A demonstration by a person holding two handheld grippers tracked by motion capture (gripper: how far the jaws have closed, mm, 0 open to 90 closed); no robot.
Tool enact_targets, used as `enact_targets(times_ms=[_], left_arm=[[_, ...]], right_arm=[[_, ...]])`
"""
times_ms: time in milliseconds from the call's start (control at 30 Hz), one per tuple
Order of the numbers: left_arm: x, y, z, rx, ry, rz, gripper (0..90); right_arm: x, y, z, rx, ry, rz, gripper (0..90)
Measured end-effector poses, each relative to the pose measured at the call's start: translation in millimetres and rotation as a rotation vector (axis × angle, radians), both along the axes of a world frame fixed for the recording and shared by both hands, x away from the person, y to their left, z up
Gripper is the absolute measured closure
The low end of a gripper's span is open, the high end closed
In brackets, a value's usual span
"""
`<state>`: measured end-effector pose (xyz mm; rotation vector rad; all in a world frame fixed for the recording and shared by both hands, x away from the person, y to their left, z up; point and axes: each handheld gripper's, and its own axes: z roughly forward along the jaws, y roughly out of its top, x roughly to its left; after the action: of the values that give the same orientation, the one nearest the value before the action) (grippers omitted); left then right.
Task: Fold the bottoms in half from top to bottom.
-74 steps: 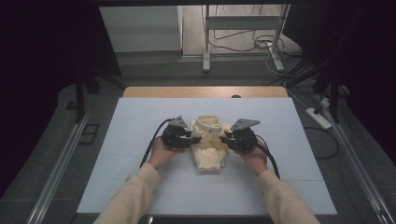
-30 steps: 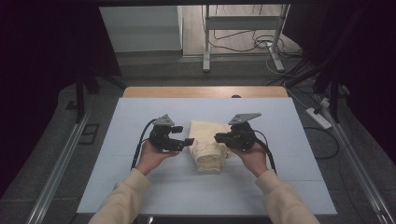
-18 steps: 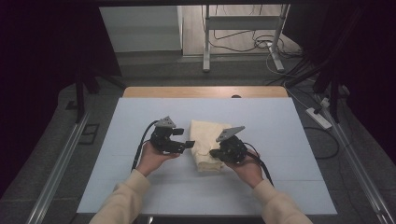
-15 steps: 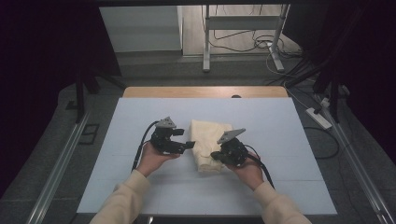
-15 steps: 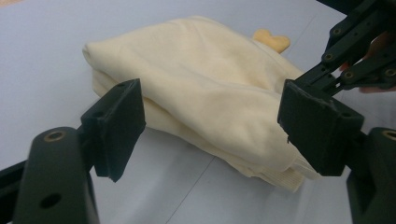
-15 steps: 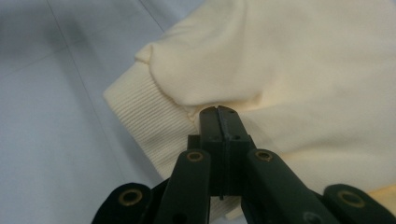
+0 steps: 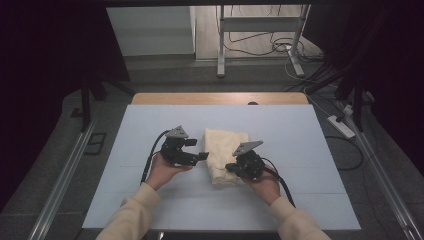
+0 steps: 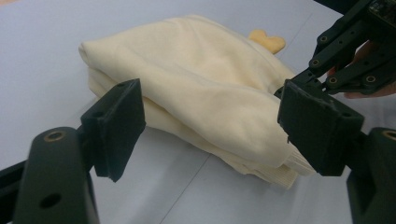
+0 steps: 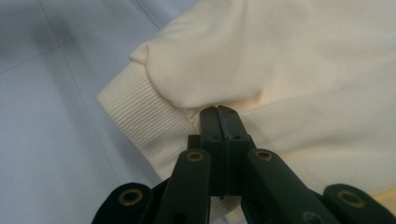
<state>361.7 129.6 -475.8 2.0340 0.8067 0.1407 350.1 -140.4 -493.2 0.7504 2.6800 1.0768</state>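
Right tool [image 7: 231,167] lower, onto folded sweater [image 7: 226,150].

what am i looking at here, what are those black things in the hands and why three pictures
A person sits at a table covered in pale blue, holding a black two-jawed claw tool in each hand. One picture looks down from above; the other two come from small cameras riding on each tool, looking along its jaws. On the table lies a folded cream sweater. The left claw stands open beside the sweater, touching nothing. The right claw is shut, its tips pressed together against the cream fabric near the ribbed cuff; whether it pinches any cloth is hard to tell.
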Motion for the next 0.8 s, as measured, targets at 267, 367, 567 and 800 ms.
enact_targets(times_ms=[267, 367, 567, 800], left_arm=[[-2.2, 1.8, -3.8, 0.006, 0.008, 0.004, 23.2], [-4.0, 3.3, -4.2, 0.004, 0.009, 0.007, 23.2], [-9.6, 7.5, -3.7, 0.011, 0.005, 0.014, 23.2], [-17.0, 10.6, -3.4, 0.027, 0.000, 0.017, 22.8]], right_arm=[[-1.2, -8.7, 14.7, 0.064, -0.042, 0.012, 88.2], [-3.2, -14.5, 21.2, 0.084, -0.059, 0.007, 87.3], [-6.3, -27.7, 24.6, 0.109, -0.058, -0.014, 83.5], [-10.6, -41.7, 22.5, 0.106, -0.064, -0.044, 61.1]])
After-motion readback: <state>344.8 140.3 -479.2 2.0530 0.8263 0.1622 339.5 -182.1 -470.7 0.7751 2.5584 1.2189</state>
